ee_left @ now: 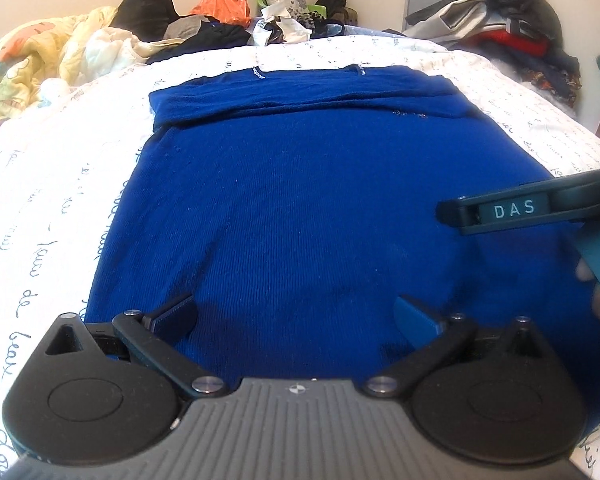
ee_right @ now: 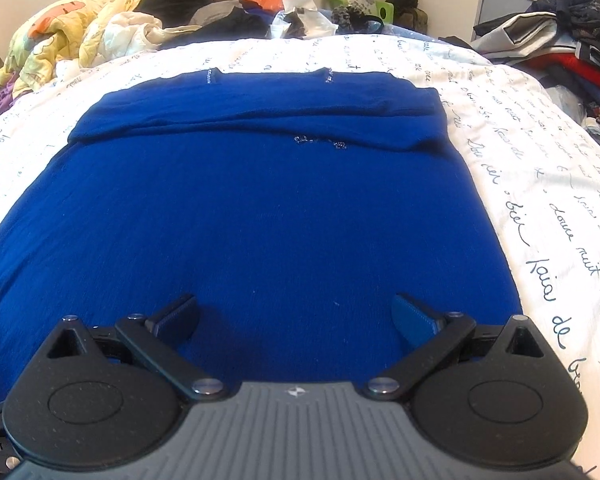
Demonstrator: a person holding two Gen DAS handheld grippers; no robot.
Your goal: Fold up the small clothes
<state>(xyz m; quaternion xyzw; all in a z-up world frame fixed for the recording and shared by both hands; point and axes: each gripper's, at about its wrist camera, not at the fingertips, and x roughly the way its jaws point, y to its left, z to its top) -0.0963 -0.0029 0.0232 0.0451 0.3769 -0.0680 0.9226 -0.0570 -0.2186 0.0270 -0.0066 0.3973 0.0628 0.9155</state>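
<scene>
A royal blue knit garment point(ee_left: 308, 200) lies flat on the bed, its far end folded over into a band with small sparkly trims. It fills the right wrist view too point(ee_right: 252, 208). My left gripper point(ee_left: 296, 314) is open, fingers spread wide just above the garment's near edge, holding nothing. My right gripper point(ee_right: 296, 314) is open too, over the near edge toward the garment's right side, empty. The right gripper's body marked DAS point(ee_left: 516, 210) shows at the right of the left wrist view.
The bed has a white sheet with dark script writing point(ee_right: 540, 184). Piles of clothes and a yellow quilt point(ee_left: 40, 56) lie along the far side. More clothes are heaped at the far right point(ee_right: 560, 40). An orange bag point(ee_left: 224, 4) sits at the back.
</scene>
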